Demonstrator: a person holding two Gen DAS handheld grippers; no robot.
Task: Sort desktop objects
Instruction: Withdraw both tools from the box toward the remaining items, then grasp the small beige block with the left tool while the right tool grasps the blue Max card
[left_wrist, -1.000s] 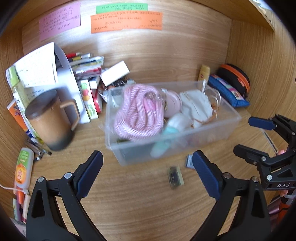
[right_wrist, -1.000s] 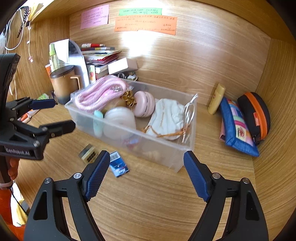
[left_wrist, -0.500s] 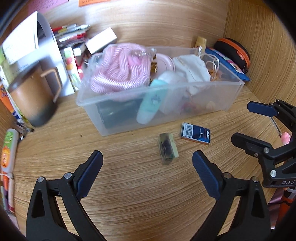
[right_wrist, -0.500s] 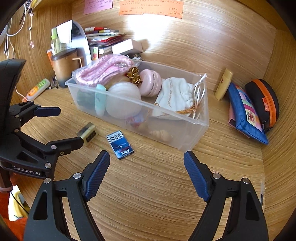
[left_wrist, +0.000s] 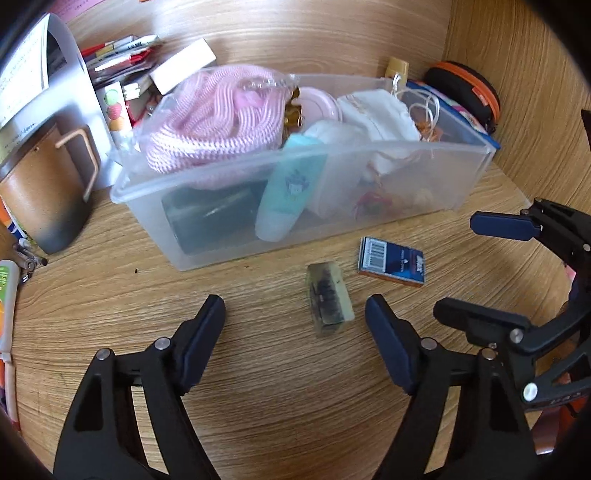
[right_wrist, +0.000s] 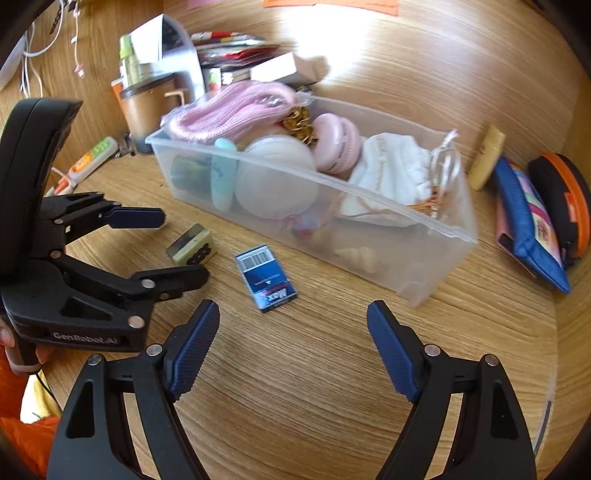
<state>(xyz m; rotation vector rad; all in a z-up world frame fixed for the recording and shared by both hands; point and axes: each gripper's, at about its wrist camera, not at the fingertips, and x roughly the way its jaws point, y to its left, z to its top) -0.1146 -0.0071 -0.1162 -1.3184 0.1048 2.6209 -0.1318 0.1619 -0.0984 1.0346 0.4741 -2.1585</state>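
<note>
Left wrist: cluttered wooden desk (left_wrist: 258, 387).

Clear bin (right_wrist: 443, 236), filled: pink cord (right_wrist: 236, 110), white pouch (right_wrist: 391, 170), teal tube (right_wrist: 223, 173). On bench (right_wrist: 314, 369) before it: blue box (right_wrist: 266, 277), small block (right_wrist: 190, 245). Right hand-held gripper (right_wrist: 293, 343) agape, empty; left hand-held gripper (right_wrist: 162, 245) spread around block.

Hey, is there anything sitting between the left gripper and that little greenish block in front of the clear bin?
Nothing visible. The left gripper has its jaws open, and only bare wooden desk lies between it and the greenish block. The blue box lies off to the block's right, and the clear bin stands behind it.
</note>
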